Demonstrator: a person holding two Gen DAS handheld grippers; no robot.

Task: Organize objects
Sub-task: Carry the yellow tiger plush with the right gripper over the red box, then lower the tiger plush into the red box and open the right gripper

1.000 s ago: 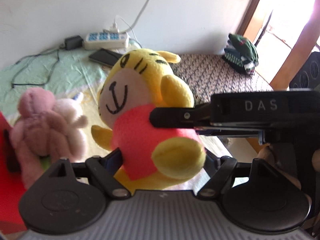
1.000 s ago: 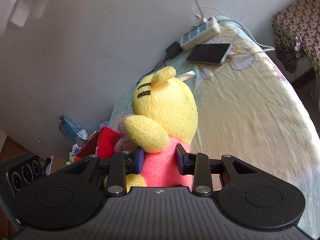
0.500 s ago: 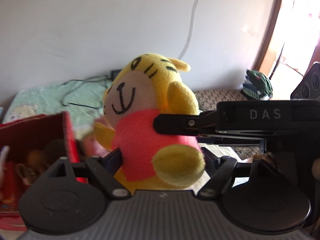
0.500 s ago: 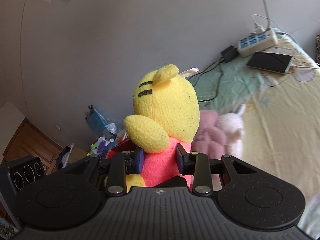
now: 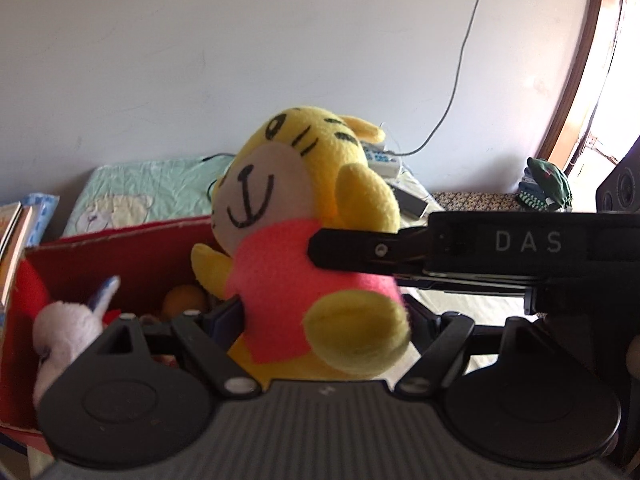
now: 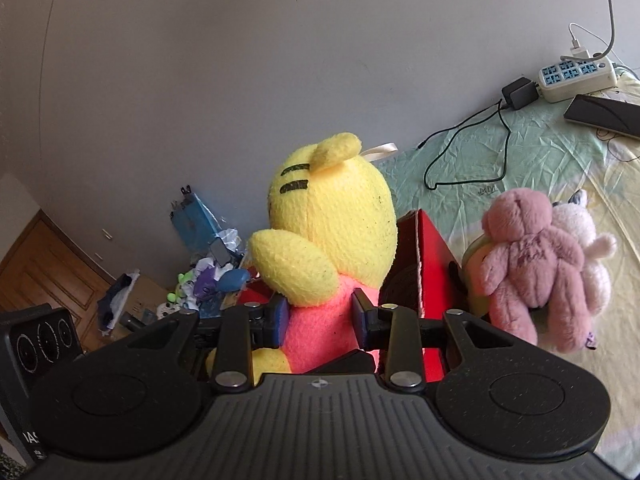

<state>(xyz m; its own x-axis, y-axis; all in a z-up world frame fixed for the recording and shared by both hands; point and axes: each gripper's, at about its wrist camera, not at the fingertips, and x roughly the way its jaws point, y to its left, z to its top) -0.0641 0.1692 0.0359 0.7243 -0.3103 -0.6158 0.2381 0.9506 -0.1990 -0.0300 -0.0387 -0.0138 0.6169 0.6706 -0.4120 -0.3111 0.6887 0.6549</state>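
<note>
The right gripper [image 6: 318, 316] is clamped on the pink waist of the yellow plush tiger [image 6: 332, 220], its 2 fingers level and pressed into either side from behind. The left gripper [image 5: 320, 316] is also closed on the tiger, low on its pink body; in the left wrist view the right gripper [image 5: 460, 254] reaches across horizontally from the right edge to the tiger's [image 5: 296, 216] side. The tiger is held upright in the air above the red box [image 5: 120, 256]. Inside the box lie a white plush [image 5: 66, 328] and an orange toy [image 5: 184, 300]. Just beside the box, on the bed [image 6: 520, 160], a pink teddy [image 6: 528, 256] leans against a pale plush [image 6: 580, 232].
</note>
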